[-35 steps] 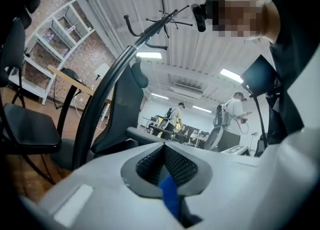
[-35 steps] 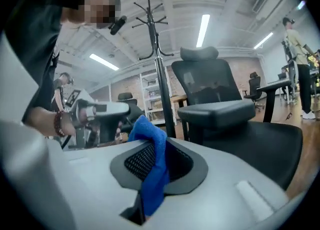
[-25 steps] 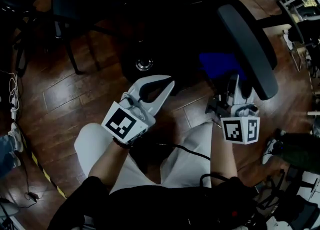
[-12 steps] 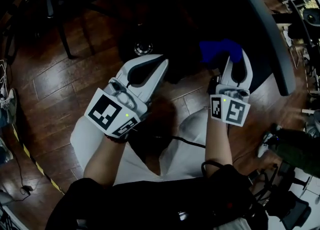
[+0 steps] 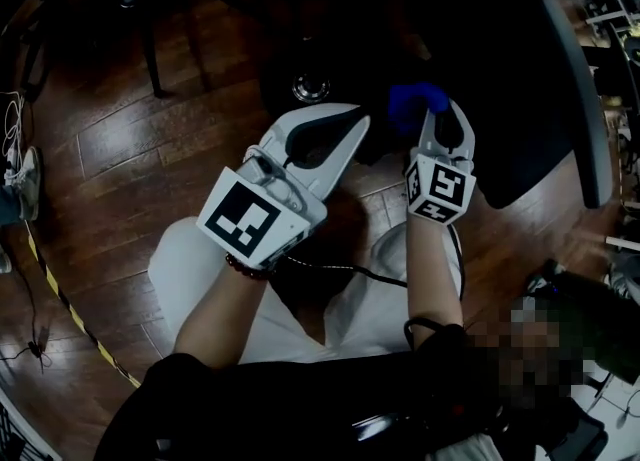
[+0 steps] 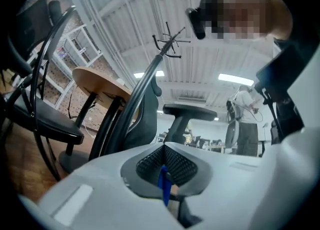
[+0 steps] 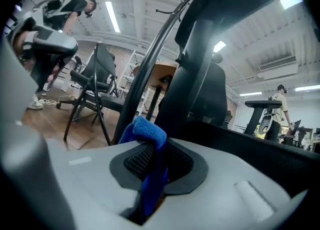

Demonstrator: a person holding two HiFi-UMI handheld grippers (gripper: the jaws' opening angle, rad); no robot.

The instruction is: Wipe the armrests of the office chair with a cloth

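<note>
The cloth is bright blue and fuzzy, bunched into a thick fold. The right gripper has its 2 jaws clamped on it, and the fold's long axis runs along the seam between them. Its rounded top sticks out past the tips and leans toward the left of the right gripper view. In the head view the blue cloth pokes from the right gripper and points away from the person, toward the dark office chair.

The left gripper sits just beside it with its 2 jaws closed together. A thin blue sliver shows at their seam in the left gripper view; I cannot tell what it is.

The chair's grey-edged curve bounds the right side. Its chrome hub is near both sets of tips. The wooden floor lies bare to the left. A folding chair stands well apart from the cloth.
</note>
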